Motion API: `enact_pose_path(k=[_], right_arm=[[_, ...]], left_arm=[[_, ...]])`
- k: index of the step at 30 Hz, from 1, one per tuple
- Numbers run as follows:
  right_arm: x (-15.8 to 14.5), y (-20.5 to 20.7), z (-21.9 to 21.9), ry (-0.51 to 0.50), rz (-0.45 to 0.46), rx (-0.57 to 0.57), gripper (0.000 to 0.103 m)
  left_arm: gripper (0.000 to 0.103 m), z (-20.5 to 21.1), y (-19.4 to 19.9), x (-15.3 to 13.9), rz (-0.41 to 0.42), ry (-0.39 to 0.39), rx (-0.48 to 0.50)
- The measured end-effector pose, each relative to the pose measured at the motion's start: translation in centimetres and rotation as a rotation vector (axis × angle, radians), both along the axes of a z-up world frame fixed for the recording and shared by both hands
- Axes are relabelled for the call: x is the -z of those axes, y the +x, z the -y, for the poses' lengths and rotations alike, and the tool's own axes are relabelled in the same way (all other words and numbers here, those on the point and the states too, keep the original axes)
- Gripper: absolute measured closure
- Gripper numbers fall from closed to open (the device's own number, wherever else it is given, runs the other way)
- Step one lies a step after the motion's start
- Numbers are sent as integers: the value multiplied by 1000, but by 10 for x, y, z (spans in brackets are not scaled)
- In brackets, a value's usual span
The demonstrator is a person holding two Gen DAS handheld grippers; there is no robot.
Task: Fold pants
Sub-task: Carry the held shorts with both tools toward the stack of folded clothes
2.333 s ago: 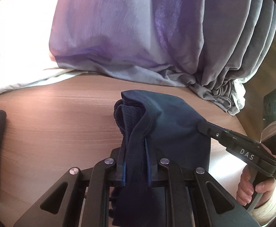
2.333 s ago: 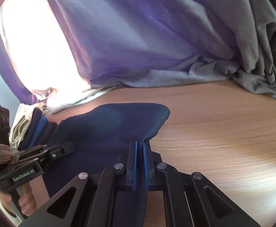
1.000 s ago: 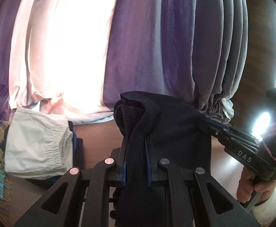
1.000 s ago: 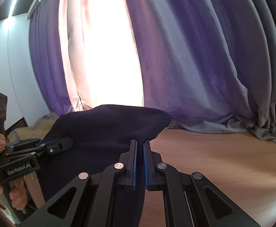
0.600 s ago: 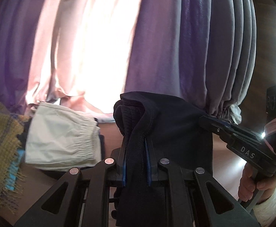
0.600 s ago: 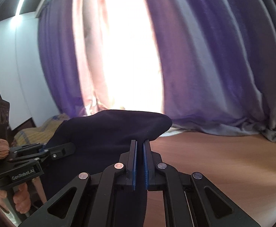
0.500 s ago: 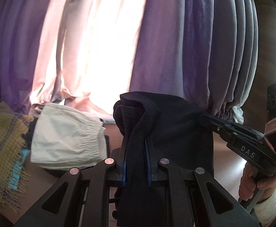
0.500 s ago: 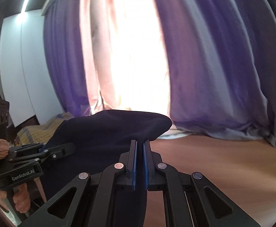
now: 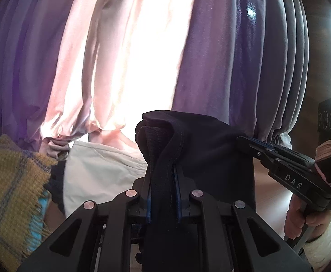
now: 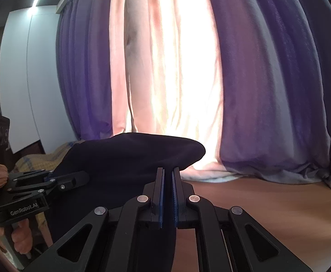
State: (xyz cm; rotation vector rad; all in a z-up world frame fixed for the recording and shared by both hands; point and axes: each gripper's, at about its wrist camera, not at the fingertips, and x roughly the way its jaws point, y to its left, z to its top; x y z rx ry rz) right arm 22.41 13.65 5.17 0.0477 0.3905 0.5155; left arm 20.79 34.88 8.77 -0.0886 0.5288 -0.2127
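Your folded dark pants (image 9: 210, 154) hang in the air above the wooden table (image 10: 278, 204), pinched by both the left gripper (image 9: 163, 195) and the right gripper (image 10: 168, 195). If either clamp slackens, the layers could slump and unfold.

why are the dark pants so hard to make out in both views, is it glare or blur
Glare: in the left wrist view the sunlit pink curtain blows out white, leaving the dark navy pants near-black; in the right wrist view the same backlight silhouettes them. Neither view looks blurred, only fisheye-bent at the edges.
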Motion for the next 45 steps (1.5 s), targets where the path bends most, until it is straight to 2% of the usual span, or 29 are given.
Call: enact_pose_path(k=[8, 15, 22, 28, 34, 37, 38, 39, 40, 41, 45], right_arm=[[-6, 17, -61, -1, 11, 30, 96], [-6, 45, -113, -33, -1, 29, 96], [10, 84, -149, -78, -58, 35, 96], [38, 112, -158, -103, -138, 56, 96], [62, 133, -161, -118, -217, 68, 96], [69, 138, -163, -126, -241, 69, 94], [71, 140, -163, -121, -253, 64, 93], [73, 143, -163, -119, -269, 65, 86], [74, 146, -162, -115, -281, 73, 73], [74, 147, -160, -103, -295, 84, 68], [64, 137, -146, -47, -299, 133, 65]], left_arm=[[87, -59, 20, -4, -1, 4, 16], [87, -105, 46, 4, -24, 9, 15], [87, -132, 87, 34, -99, -7, 49], [87, -139, 116, 66, -161, -39, 66], [86, -144, 125, 87, -206, -56, 80], [82, -146, 124, 91, -215, -40, 73], [78, -147, 124, 92, -219, -32, 70], [74, -148, 124, 92, -221, -26, 69], [66, -149, 122, 90, -218, -4, 51], [58, -150, 120, 87, -212, 6, 40], [50, -155, 104, 62, -129, 70, 1]])
